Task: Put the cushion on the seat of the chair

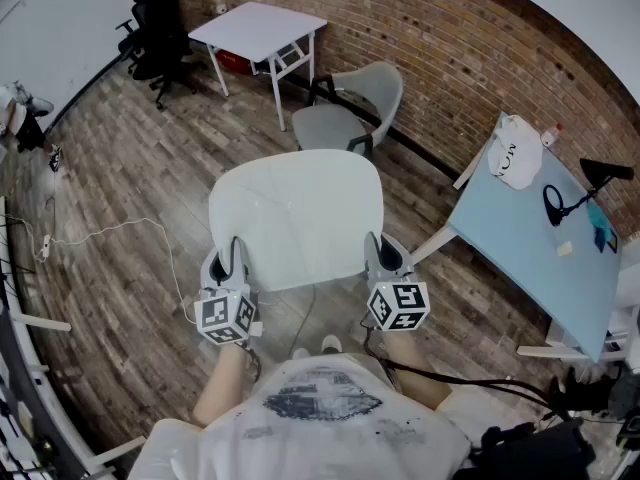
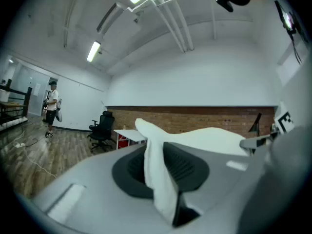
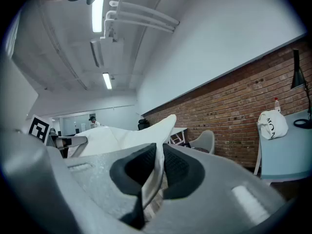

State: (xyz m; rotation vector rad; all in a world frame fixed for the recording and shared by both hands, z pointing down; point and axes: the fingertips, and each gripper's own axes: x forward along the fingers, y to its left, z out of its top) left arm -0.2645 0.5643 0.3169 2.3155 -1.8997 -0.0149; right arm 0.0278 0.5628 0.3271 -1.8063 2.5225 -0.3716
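Note:
A pale square cushion (image 1: 296,216) hangs flat in the air in front of me, held by its two near corners. My left gripper (image 1: 236,264) is shut on the near left corner; the fabric (image 2: 158,179) is pinched between its dark pads. My right gripper (image 1: 378,258) is shut on the near right corner, where the cloth (image 3: 153,179) runs between the jaws. The grey chair (image 1: 352,110) stands beyond the cushion's far edge, by the brick wall, its seat (image 1: 328,126) partly showing. In the right gripper view the chair (image 3: 204,141) sits past the cushion.
A white folding table (image 1: 258,28) and a black office chair (image 1: 160,30) stand at the back left. A light blue table (image 1: 530,238) with a white cap (image 1: 517,152) is on the right. A cable (image 1: 100,232) lies on the wood floor. A person (image 2: 50,108) stands far off.

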